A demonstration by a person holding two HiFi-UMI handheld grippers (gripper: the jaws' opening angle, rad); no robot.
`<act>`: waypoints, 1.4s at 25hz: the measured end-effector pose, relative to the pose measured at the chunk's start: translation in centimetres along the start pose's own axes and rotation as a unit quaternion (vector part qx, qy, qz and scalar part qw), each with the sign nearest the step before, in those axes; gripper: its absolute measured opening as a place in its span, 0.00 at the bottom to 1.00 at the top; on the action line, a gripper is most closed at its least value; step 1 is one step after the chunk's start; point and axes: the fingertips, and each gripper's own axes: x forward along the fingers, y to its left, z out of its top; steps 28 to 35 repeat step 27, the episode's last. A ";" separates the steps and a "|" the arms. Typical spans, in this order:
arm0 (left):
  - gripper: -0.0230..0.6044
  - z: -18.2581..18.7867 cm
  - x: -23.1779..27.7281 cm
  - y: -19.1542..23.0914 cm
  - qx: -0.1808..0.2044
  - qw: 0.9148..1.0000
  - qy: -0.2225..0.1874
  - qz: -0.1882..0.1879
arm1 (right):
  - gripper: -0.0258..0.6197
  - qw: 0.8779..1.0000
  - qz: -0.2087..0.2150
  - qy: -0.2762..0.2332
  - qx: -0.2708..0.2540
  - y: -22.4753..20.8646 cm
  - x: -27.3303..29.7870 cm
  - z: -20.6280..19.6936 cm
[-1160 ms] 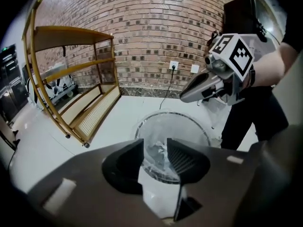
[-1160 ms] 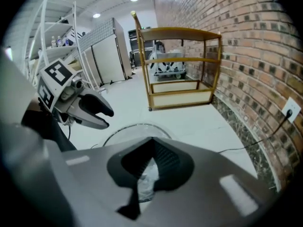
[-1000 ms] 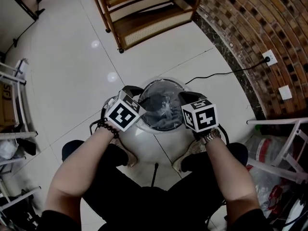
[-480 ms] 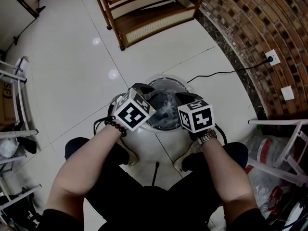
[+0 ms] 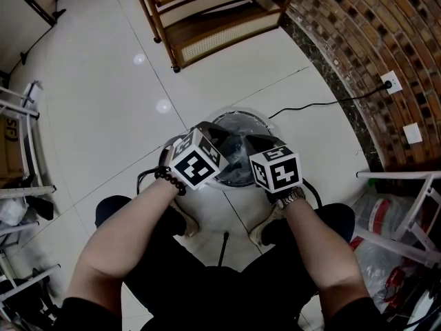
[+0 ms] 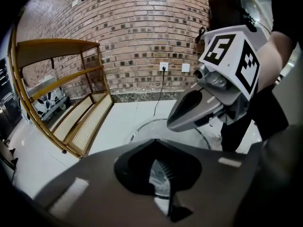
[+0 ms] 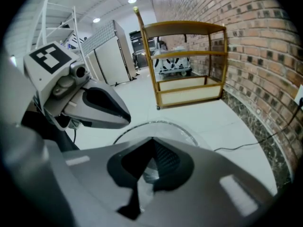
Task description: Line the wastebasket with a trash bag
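Clear trash bag film pinched in both: left gripper jaws just closed, right gripper clamped tight.

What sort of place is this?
Probably an indoor workroom or storeroom, though it is hard to say for sure: a brick wall, a glossy white tiled floor, and white metal racks at the edges.

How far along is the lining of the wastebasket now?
Done: the bag sits inside the basket. In hand: the right gripper pinches its film; the left gripper has just closed on it too. Left, probably: pulling the edge over the rim.
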 end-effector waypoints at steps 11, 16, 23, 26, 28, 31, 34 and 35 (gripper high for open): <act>0.04 1.1 0.3 -0.2 0.008 1.000 -0.014 0.002 | 0.04 0.999 0.008 -0.007 0.030 -0.3 -0.1 -0.2; 0.04 1.1 0.3 -0.2 0.009 1.000 -0.015 0.002 | 0.04 0.999 0.008 -0.005 0.032 -0.3 -0.1 -0.3; 0.04 1.2 0.3 -0.1 0.009 1.000 -0.016 0.004 | 0.04 1.000 0.007 -0.006 0.029 -0.2 -0.1 -0.3; 0.04 1.2 0.4 -0.1 0.010 1.000 -0.016 0.005 | 0.04 1.000 0.006 -0.006 0.026 -0.2 -0.1 -0.3; 0.04 1.3 0.4 -0.1 0.010 1.000 -0.016 0.005 | 0.04 1.000 0.006 -0.006 0.026 -0.2 -0.1 -0.3; 0.04 1.3 0.4 -0.1 0.010 1.000 -0.016 0.005 | 0.04 1.000 0.006 -0.006 0.026 -0.2 -0.1 -0.3; 0.04 1.3 0.4 -0.1 0.010 1.000 -0.016 0.005 | 0.04 1.000 0.006 -0.006 0.026 -0.2 -0.1 -0.3; 0.04 1.3 0.4 -0.1 0.010 1.000 -0.016 0.005 | 0.04 1.000 0.006 -0.006 0.026 -0.2 -0.1 -0.3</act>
